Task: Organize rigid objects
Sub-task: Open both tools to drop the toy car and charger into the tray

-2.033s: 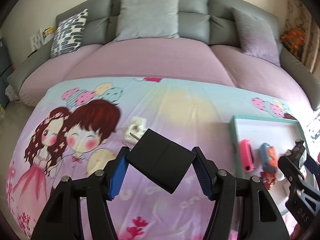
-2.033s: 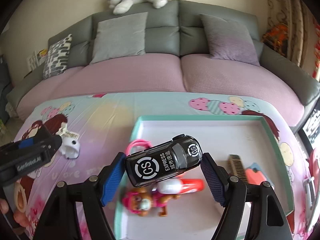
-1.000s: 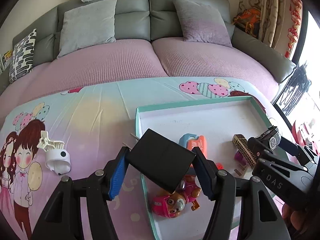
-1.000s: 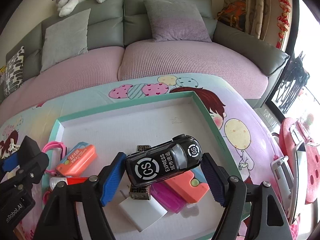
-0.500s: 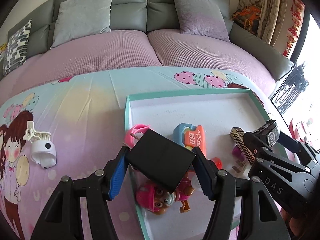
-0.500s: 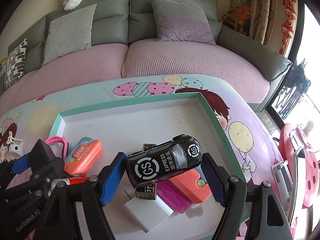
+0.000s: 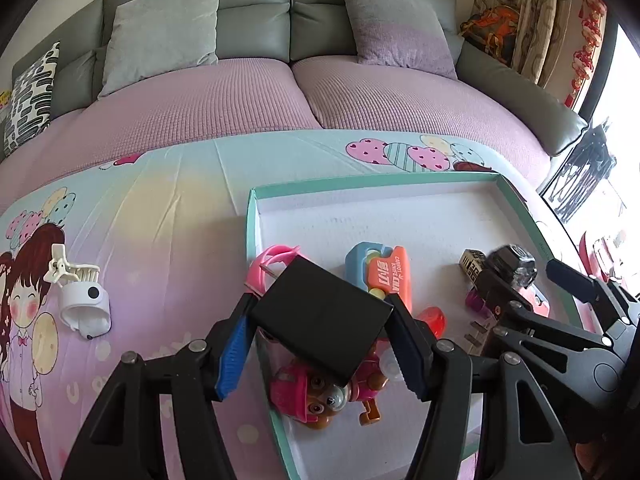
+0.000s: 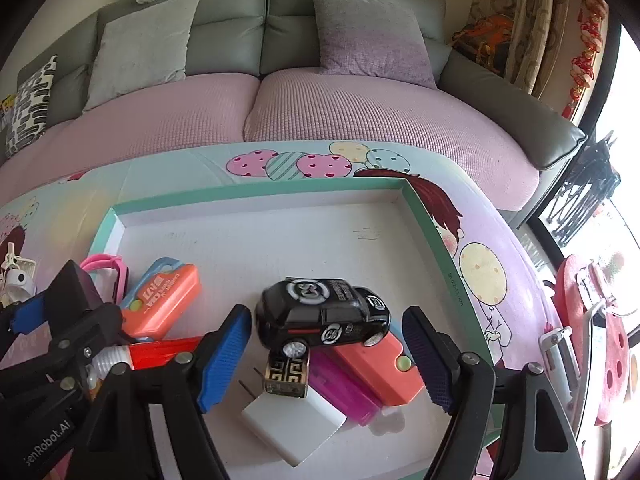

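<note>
- Right wrist view gives me the clearest read on my right gripper (image 8: 326,356): its jaws have just been opening, and the black toy car (image 8: 322,314) now sits between the blue pads (image 8: 224,354) with a gap on each side, so nothing is pinched.
- That car rests tilted on a small black-and-gold patterned block (image 8: 286,372) and an orange case (image 8: 374,370), in the near right part of the teal-rimmed tray (image 8: 424,216).
- Only this view shows me the white plug charger (image 8: 294,424) and the magenta case (image 8: 344,386) lying just beside that block, at the near edge of the tray floor.
- Left wrist view shows what the other camera barely catches: my left gripper (image 7: 322,330) is clamped on a flat black box (image 7: 322,316), held tilted above the tray's left rim.
- Under that box I see a pink puppy figure (image 7: 316,390), hidden from the right camera.
- From this side too, the white clip-on gadget (image 7: 82,300) lies in full on the cartoon cloth (image 7: 160,220), well left of the tray.
- Both views show the orange-and-blue toy cutter (image 7: 382,270), the pink ring (image 7: 274,260) and the red tube (image 8: 160,350) on the tray's left side.
</note>
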Available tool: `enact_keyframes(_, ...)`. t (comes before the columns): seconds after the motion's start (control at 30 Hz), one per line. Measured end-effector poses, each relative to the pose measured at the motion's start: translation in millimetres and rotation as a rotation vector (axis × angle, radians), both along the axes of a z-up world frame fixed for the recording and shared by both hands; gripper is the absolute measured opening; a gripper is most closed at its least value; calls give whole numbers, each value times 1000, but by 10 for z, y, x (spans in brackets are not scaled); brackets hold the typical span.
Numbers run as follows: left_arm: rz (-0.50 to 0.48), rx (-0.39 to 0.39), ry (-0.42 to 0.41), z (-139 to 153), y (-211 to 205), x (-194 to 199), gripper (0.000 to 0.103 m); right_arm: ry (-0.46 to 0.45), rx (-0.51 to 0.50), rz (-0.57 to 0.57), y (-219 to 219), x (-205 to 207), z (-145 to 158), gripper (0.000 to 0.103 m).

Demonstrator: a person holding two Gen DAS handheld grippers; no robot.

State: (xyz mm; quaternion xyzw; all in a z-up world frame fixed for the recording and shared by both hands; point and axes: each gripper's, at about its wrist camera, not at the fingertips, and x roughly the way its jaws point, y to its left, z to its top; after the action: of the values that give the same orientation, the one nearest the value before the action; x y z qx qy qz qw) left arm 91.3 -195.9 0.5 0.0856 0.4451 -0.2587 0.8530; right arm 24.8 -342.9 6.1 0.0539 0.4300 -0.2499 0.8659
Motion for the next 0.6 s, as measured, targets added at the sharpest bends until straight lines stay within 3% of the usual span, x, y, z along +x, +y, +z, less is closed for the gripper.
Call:
enact_keyframes(0.27, -5, -1, 0, 14, 14, -2, 71, -16, -16, -19, -9, -25, 50, 96)
enact_keyframes(0.33, 0, 0, -16, 53, 30, -13, 81, -23, -23, -28, -19, -36, 79, 97)
enact_keyframes(0.6, 20, -13, -61, 225, 135, -43, 92, -69, -16, -27, -16, -72, 194, 103)
